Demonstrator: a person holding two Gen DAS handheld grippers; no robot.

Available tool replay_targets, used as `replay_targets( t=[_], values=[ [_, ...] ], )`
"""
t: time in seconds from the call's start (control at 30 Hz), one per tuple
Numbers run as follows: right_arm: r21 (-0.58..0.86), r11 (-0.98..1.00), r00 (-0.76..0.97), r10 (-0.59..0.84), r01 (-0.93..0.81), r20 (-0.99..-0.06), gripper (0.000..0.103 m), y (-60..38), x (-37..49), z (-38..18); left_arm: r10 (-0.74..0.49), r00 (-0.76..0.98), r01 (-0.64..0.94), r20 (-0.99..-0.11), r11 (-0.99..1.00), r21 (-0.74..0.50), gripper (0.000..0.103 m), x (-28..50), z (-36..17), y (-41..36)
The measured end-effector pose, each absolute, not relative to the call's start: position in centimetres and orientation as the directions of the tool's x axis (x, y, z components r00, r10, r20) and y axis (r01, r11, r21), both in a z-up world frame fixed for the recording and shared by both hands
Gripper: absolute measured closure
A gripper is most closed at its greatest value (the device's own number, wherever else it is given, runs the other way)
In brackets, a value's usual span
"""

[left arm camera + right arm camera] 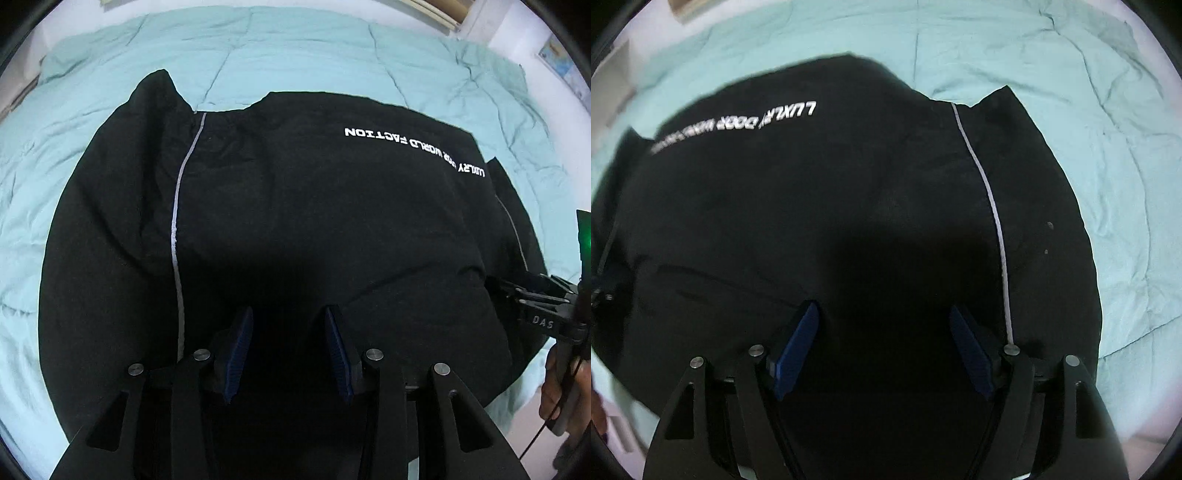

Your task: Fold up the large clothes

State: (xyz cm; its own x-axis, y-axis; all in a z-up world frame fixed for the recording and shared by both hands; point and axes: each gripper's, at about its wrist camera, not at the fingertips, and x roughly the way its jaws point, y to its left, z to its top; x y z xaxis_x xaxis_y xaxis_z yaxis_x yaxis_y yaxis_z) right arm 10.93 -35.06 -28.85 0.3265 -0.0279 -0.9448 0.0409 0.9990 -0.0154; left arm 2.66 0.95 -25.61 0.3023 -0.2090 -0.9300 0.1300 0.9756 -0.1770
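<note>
A large black garment (295, 221), probably a jacket or sweatshirt, lay spread flat across a bed covered by a pale mint-green quilt (258, 55). White lettering (413, 147) ran across its upper part, upside down to the cameras, and a thin pale piping line (177, 229) ran down one side seam, with a second showing faintly at the opposite side. The cloth looked soft and limp, a little puffed and creased, so it would likely sag and slide on itself when lifted and, being broad, would carry some weight. A judgement only: the near hem corners or the side edges by the piping seemed the best places to pinch, one edge per gripper, so the cloth could be carried over in one even fold. The left gripper (288, 350) hovered over the near part of the garment with its blue-padded fingers (236, 354) spread apart and holding nothing. The right gripper (882, 354) hovered likewise, fingers spread wider and holding nothing; in the left view it showed at the garment's right edge, held by the person's hand (561, 391).
</note>
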Motion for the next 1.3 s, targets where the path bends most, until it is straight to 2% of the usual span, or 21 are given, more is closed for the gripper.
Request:
replay_targets(
  t=[0.17,0.3,0.37,0.57,0.8,0.97,1.1,1.3],
  values=[
    [-0.005,0.998,0.309,-0.025,0.067,-0.951,0.026,-35.5,10.8,-28.6,-0.224,0.288,0.091,-0.931,0.974,-0.206,0.061,3.2,-25.2,1.6],
    [0.017,0.991,0.230,-0.014,0.132,-0.973,0.026,-36.2,11.1,-27.5,-0.242,0.290,0.090,-0.926,0.970,-0.225,0.058,2.8,-24.2,2.1],
    [0.010,0.984,0.183,-0.023,0.176,-0.983,0.022,-36.0,10.9,-27.0,-0.242,0.281,0.068,-0.929,0.970,-0.232,0.057,2.6,-23.8,2.4],
    [0.037,0.984,0.171,0.007,0.174,-0.985,0.020,-34.7,9.1,-24.5,-0.280,0.314,0.070,-0.907,0.960,-0.272,0.057,1.5,-20.4,2.2],
    [0.032,0.989,0.340,-0.020,0.147,-0.940,0.020,-34.1,7.1,-16.0,-0.265,0.454,0.107,-0.851,0.964,-0.244,0.057,0.4,-11.8,1.0],
    [0.025,0.991,0.473,-0.039,0.128,-0.880,0.019,-33.5,5.8,-9.2,-0.218,0.527,0.106,-0.821,0.976,-0.191,0.048,-0.9,-6.2,-0.2],
    [0.002,0.993,0.542,-0.063,0.120,-0.838,0.017,-32.9,3.9,-5.6,-0.216,0.539,0.111,-0.814,0.976,-0.186,0.047,-1.4,-3.8,-0.8],
    [-0.017,0.993,0.571,-0.079,0.114,-0.817,0.017,-31.1,3.6,-4.5,-0.169,0.570,0.090,-0.804,0.986,-0.143,0.047,-2.3,-1.9,-2.2]
  ],
)
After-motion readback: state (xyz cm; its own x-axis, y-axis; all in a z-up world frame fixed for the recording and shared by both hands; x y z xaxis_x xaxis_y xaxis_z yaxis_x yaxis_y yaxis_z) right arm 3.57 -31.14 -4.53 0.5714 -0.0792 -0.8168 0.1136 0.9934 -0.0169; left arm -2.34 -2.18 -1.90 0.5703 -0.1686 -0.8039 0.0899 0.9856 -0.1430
